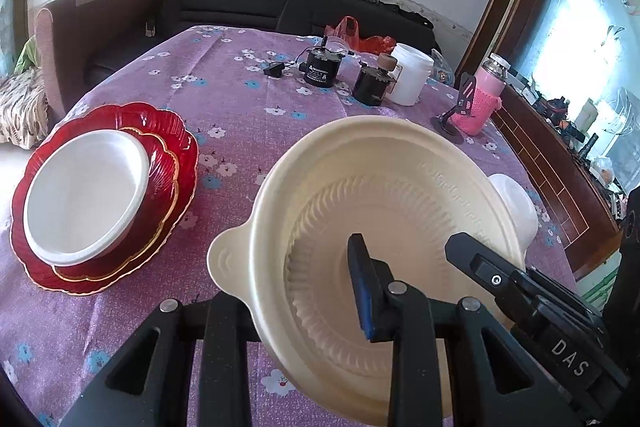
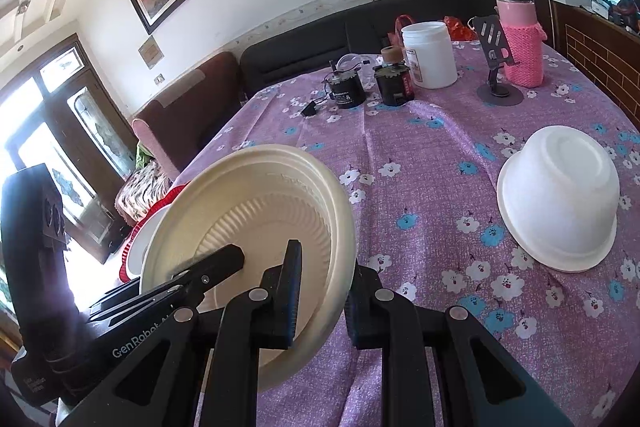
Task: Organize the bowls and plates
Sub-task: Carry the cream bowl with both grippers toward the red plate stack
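1. Grippers first, being nearest: we hold the cream bowl at its rim with both, the left gripper on its near edge and the right gripper on the opposite side. Each has narrow jaws pinching the thin wall, one finger inside and one outside.
2. We judge the bowl to be light moulded pulp or foam: stiff enough to keep its shape, but with a rim that may buckle if we squeeze hard. It hangs tilted above the cloth, touching nothing else.
3. Its ribbed inner wall and matte surface should not slip much; the flat lip and the small tab look the best places to take hold.
4. Left of the bowl lies a stack: a white bowl nested upright on two red plates. The plates look glossy, hard and brittle, so we would set anything down on them gently.
5. To the right an upturned bowl rests rim-down on the cloth, well apart from the stack; its rim lies flat, so we would have to take it by the sloping wall.
6. Farthest off stand a tub and a pink flask.
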A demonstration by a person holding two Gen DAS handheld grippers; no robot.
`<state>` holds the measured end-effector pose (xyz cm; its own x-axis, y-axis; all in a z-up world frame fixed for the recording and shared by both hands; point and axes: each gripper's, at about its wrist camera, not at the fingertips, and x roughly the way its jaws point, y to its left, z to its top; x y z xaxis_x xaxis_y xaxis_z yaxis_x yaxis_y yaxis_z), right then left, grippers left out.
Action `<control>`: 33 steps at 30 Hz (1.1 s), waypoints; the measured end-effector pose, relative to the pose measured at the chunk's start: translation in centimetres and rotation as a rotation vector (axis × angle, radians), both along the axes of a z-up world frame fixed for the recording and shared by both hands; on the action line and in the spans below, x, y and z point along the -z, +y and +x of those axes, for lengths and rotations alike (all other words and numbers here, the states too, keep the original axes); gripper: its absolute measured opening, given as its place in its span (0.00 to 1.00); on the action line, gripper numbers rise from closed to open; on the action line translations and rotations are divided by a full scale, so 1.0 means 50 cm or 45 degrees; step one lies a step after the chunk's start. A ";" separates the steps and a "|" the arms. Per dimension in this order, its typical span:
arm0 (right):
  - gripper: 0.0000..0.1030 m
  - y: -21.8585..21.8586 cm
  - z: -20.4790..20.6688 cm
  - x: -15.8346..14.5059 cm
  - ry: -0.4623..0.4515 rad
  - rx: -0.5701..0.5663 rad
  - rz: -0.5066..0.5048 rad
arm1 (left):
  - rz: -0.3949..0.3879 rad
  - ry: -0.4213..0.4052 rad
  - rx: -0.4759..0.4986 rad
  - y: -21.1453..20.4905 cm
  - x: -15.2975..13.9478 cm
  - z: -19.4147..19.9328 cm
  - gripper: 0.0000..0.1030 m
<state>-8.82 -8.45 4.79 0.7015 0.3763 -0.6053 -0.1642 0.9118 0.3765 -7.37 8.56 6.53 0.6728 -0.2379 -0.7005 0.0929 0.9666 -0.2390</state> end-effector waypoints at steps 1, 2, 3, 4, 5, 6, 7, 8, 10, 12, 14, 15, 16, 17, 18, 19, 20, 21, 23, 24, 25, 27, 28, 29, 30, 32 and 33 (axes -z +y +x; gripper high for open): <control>0.20 0.003 -0.004 -0.001 0.000 -0.003 0.001 | 0.012 -0.012 -0.005 0.002 -0.003 -0.007 0.27; 0.20 0.005 -0.007 -0.002 -0.001 -0.007 0.002 | 0.027 -0.027 -0.010 0.002 -0.007 -0.014 0.27; 0.20 0.009 -0.012 -0.004 -0.004 -0.012 0.001 | 0.040 -0.041 -0.016 0.003 -0.011 -0.021 0.27; 0.20 0.013 -0.017 -0.005 -0.007 -0.015 0.000 | 0.049 -0.052 -0.021 0.005 -0.014 -0.027 0.27; 0.20 0.016 -0.020 -0.007 -0.010 -0.017 -0.003 | 0.051 -0.060 -0.025 0.008 -0.018 -0.032 0.27; 0.20 0.020 -0.024 -0.009 -0.014 -0.019 -0.005 | 0.050 -0.063 -0.027 0.012 -0.020 -0.037 0.27; 0.20 0.023 -0.028 -0.012 -0.018 -0.022 -0.005 | 0.048 -0.064 -0.030 0.016 -0.022 -0.039 0.27; 0.20 0.027 -0.031 -0.014 -0.021 -0.027 -0.005 | 0.044 -0.064 -0.033 0.019 -0.023 -0.042 0.27; 0.20 0.036 -0.037 -0.020 -0.028 -0.037 -0.011 | 0.036 -0.066 -0.040 0.029 -0.025 -0.047 0.27; 0.20 0.045 -0.041 -0.025 -0.034 -0.045 -0.021 | 0.030 -0.071 -0.047 0.038 -0.027 -0.054 0.27; 0.20 0.055 -0.045 -0.028 -0.040 -0.054 -0.029 | 0.027 -0.074 -0.056 0.047 -0.030 -0.059 0.27; 0.20 0.060 -0.047 -0.029 -0.041 -0.059 -0.031 | 0.023 -0.075 -0.059 0.052 -0.030 -0.062 0.27; 0.20 0.064 -0.048 -0.030 -0.042 -0.063 -0.033 | 0.018 -0.076 -0.063 0.057 -0.031 -0.065 0.27; 0.20 0.068 -0.048 -0.031 -0.043 -0.067 -0.036 | 0.013 -0.078 -0.066 0.061 -0.032 -0.067 0.27; 0.20 0.072 -0.050 -0.033 -0.046 -0.071 -0.039 | 0.009 -0.080 -0.069 0.066 -0.033 -0.070 0.27; 0.20 0.075 -0.049 -0.034 -0.048 -0.075 -0.042 | 0.007 -0.081 -0.072 0.070 -0.034 -0.071 0.27; 0.20 0.080 -0.050 -0.034 -0.050 -0.079 -0.045 | 0.003 -0.082 -0.076 0.075 -0.034 -0.073 0.27; 0.20 0.084 -0.051 -0.035 -0.051 -0.084 -0.048 | -0.001 -0.083 -0.079 0.079 -0.035 -0.075 0.27; 0.20 0.090 -0.050 -0.036 -0.052 -0.092 -0.050 | -0.008 -0.087 -0.088 0.088 -0.036 -0.078 0.27; 0.20 0.095 -0.050 -0.036 -0.052 -0.098 -0.053 | -0.012 -0.089 -0.092 0.094 -0.037 -0.080 0.27; 0.20 0.100 -0.051 -0.036 -0.053 -0.102 -0.055 | -0.015 -0.091 -0.097 0.099 -0.037 -0.083 0.27; 0.20 0.110 -0.052 -0.037 -0.055 -0.111 -0.062 | -0.020 -0.093 -0.106 0.108 -0.038 -0.086 0.27; 0.20 0.116 -0.053 -0.038 -0.055 -0.115 -0.065 | -0.023 -0.094 -0.111 0.113 -0.038 -0.088 0.27; 0.20 0.121 -0.053 -0.038 -0.055 -0.120 -0.066 | -0.026 -0.095 -0.115 0.118 -0.038 -0.089 0.27; 0.20 0.126 -0.054 -0.038 -0.056 -0.124 -0.068 | -0.028 -0.094 -0.119 0.123 -0.038 -0.090 0.27; 0.20 0.137 -0.054 -0.039 -0.057 -0.134 -0.074 | -0.033 -0.093 -0.129 0.133 -0.038 -0.092 0.27; 0.20 0.143 -0.054 -0.039 -0.058 -0.140 -0.079 | -0.038 -0.092 -0.135 0.139 -0.037 -0.093 0.27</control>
